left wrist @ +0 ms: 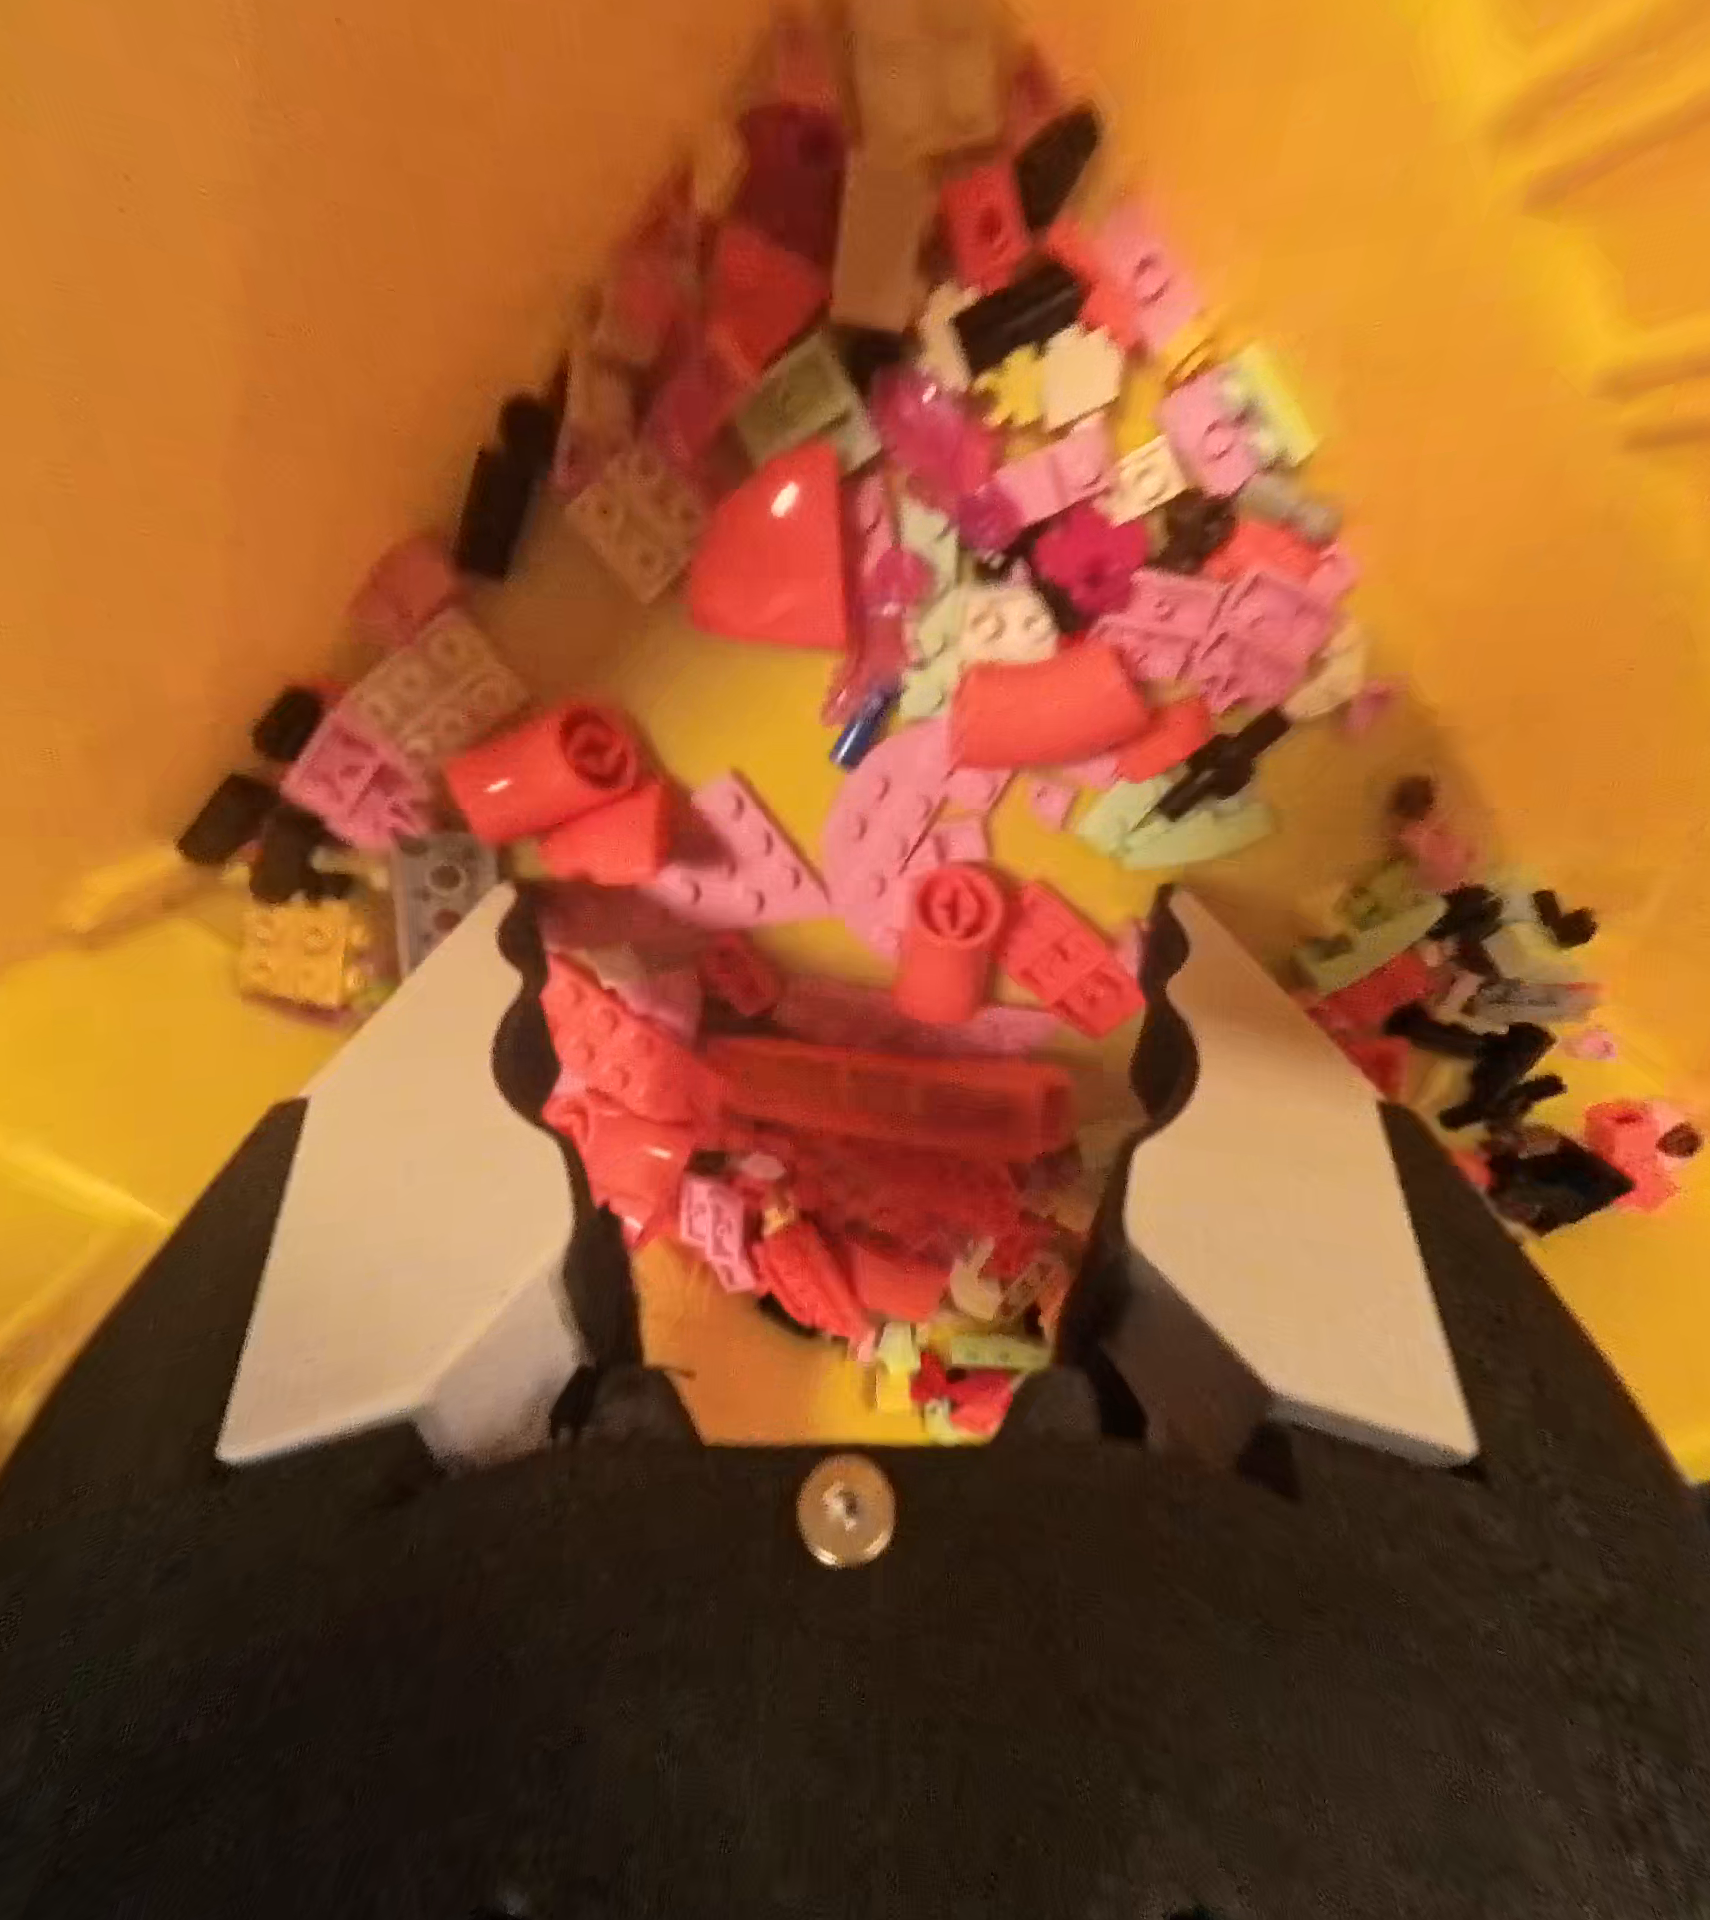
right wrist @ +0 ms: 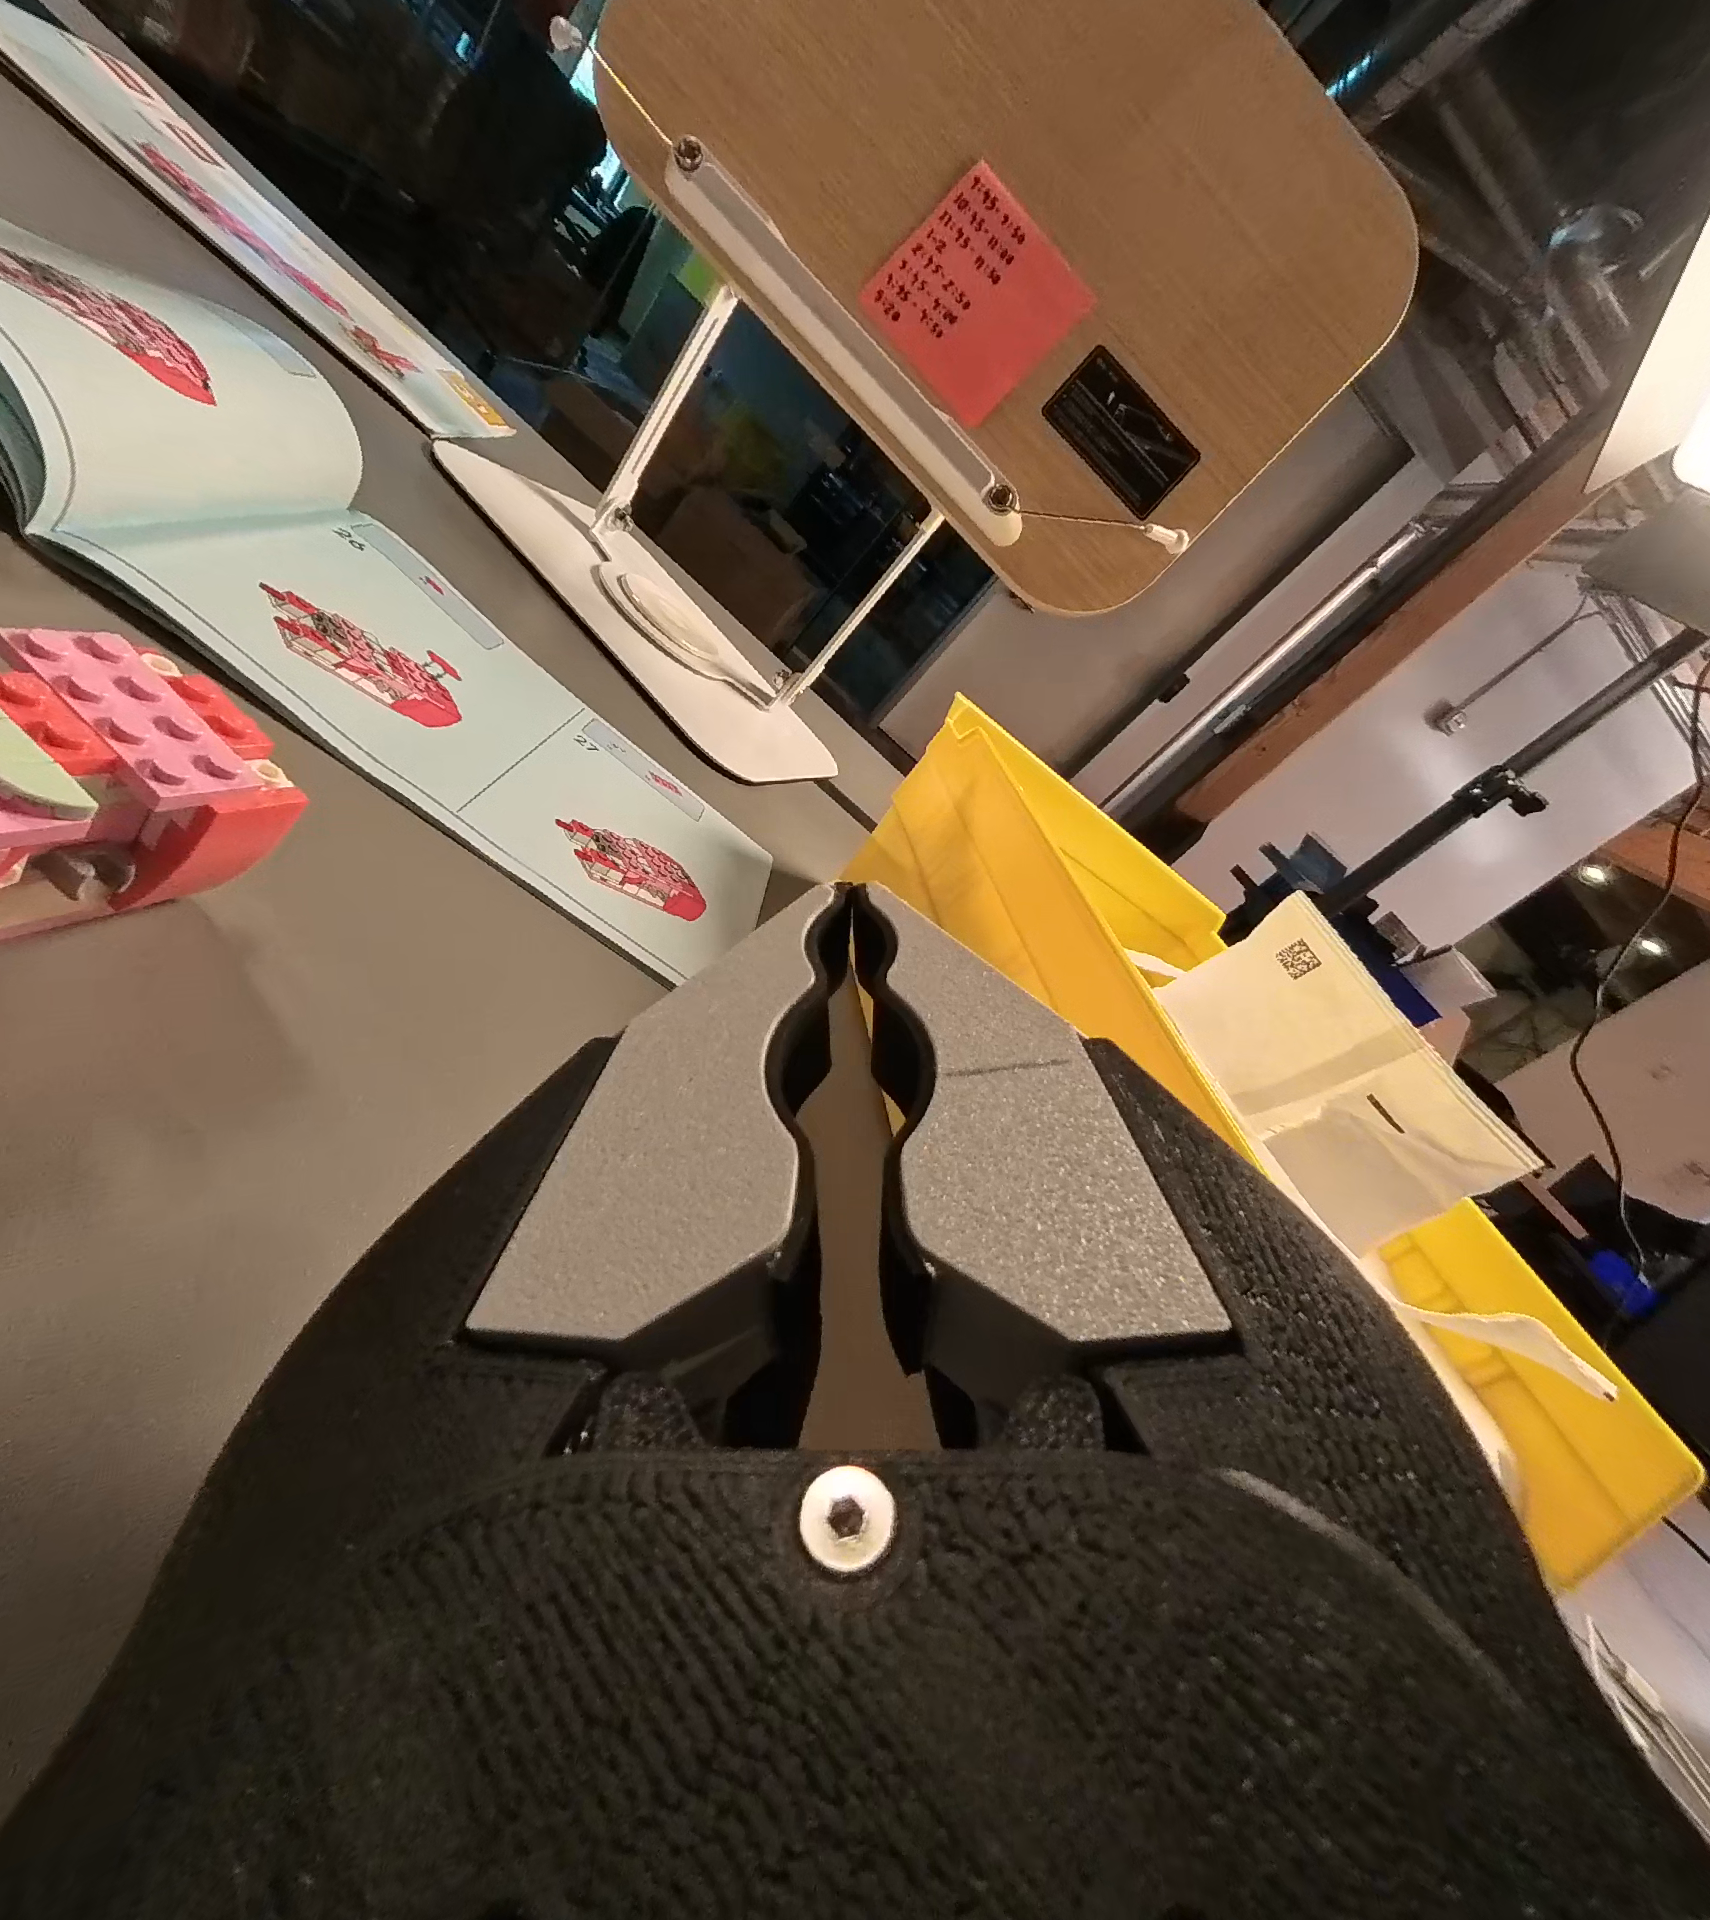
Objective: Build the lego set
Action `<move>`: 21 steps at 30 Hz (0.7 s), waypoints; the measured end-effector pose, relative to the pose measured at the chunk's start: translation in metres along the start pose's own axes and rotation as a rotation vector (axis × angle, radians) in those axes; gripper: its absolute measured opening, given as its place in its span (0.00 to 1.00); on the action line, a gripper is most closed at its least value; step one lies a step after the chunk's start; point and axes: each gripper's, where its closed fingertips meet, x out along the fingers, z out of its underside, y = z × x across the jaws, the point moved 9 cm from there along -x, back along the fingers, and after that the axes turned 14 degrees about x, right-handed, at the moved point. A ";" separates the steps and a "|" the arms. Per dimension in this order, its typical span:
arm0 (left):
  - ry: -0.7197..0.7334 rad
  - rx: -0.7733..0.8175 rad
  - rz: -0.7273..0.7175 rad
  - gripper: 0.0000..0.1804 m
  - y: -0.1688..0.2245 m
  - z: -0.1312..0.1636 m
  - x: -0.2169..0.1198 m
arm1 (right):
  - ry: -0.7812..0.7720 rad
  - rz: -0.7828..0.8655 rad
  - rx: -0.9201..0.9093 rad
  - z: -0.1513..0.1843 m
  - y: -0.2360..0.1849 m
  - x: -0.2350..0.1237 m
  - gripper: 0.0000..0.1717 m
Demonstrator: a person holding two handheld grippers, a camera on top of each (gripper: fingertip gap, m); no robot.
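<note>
Left gripper (left wrist: 846, 914) gapes wide over loose bricks (left wrist: 944, 644) in the yellow bin (left wrist: 207, 364) — gripping nothing; right gripper (right wrist: 849, 891) is pinched closed, bare, beside the bin's outer wall

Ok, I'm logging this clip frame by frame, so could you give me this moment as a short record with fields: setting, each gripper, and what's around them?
Setting: yellow bin of loose toy bricks; grey table beside it
Left gripper: jaws wide open, holding nothing, over the brick pile
Nearest to left: coral round brick, pink plates, red long brick
Right gripper: jaws shut, empty, above the table by the bin's outer wall
On table: open instruction booklet, partly built red and pink model, white stand base
</note>
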 end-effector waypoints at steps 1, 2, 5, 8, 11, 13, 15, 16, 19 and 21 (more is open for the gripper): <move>-0.027 -0.022 0.005 0.62 -0.002 0.005 -0.001 | 0.000 0.000 0.000 0.000 0.000 0.000 0.00; -0.062 -0.050 0.014 0.62 -0.004 0.011 -0.002 | 0.000 0.000 0.001 0.000 0.000 0.000 0.00; -0.167 -0.100 0.081 0.60 -0.005 0.027 -0.005 | 0.001 -0.001 0.001 0.000 0.000 0.000 0.00; -0.079 -0.106 0.088 0.55 -0.010 0.022 -0.015 | 0.001 -0.001 -0.001 0.000 0.000 0.000 0.00; 0.136 -0.055 0.050 0.46 -0.012 -0.003 -0.027 | -0.003 -0.001 -0.004 0.000 -0.001 0.000 0.00; 0.206 0.003 0.025 0.41 -0.010 -0.019 -0.028 | -0.006 -0.001 -0.006 0.001 -0.001 0.001 0.00; 0.193 0.060 -0.038 0.37 -0.011 -0.031 -0.024 | -0.008 0.002 -0.010 0.001 -0.001 0.001 0.00; 0.187 0.084 -0.068 0.33 -0.011 -0.036 -0.021 | -0.009 0.002 -0.012 0.001 -0.001 0.001 0.00; 0.162 0.106 -0.068 0.27 -0.011 -0.045 -0.014 | -0.013 0.004 -0.016 0.001 -0.002 0.001 0.00; 0.118 0.096 -0.026 0.26 -0.010 -0.043 -0.008 | -0.015 0.004 -0.016 0.001 -0.002 0.001 0.00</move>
